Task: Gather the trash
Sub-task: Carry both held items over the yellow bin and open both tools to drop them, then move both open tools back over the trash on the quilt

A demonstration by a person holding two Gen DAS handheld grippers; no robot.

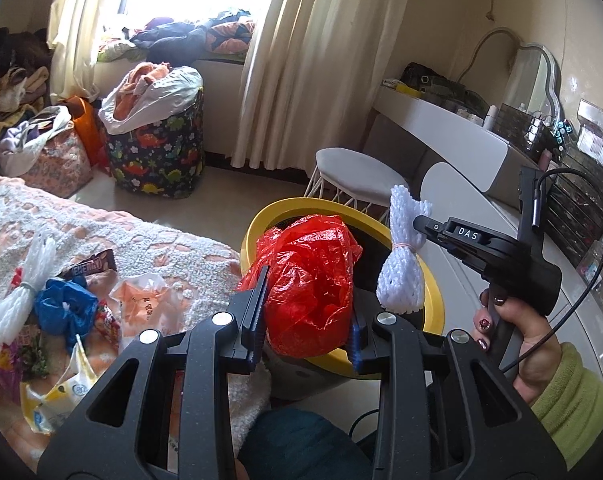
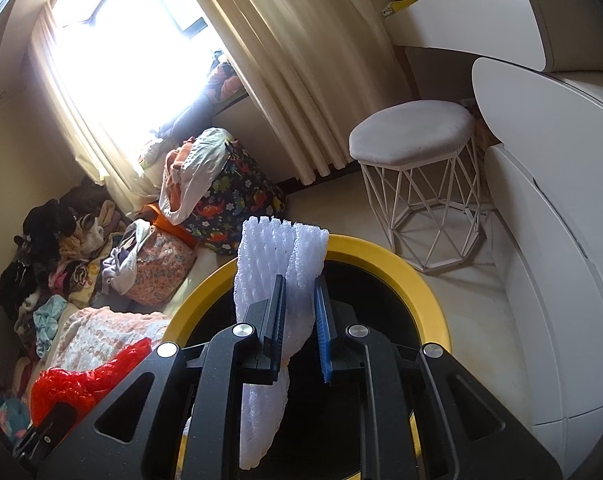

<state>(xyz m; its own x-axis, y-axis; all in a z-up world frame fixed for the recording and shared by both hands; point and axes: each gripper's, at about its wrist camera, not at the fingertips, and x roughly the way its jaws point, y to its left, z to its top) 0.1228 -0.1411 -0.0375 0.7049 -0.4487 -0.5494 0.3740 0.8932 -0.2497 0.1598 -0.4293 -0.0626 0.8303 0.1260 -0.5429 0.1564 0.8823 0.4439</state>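
Red bag: crumpled red plastic bag pinched between the left gripper jaws, hanging over the yellow-rimmed bin, near its bed-side rim.
White foam: white foam net pinched by the right gripper jaws, long axis up-and-down, lower end hanging into the bin mouth.
Nearer hand: both above the opening; the right looks more central.
Left view only: more trash on the bed, including a blue bag.
Right view only: the bin's dark inside directly under the foam.
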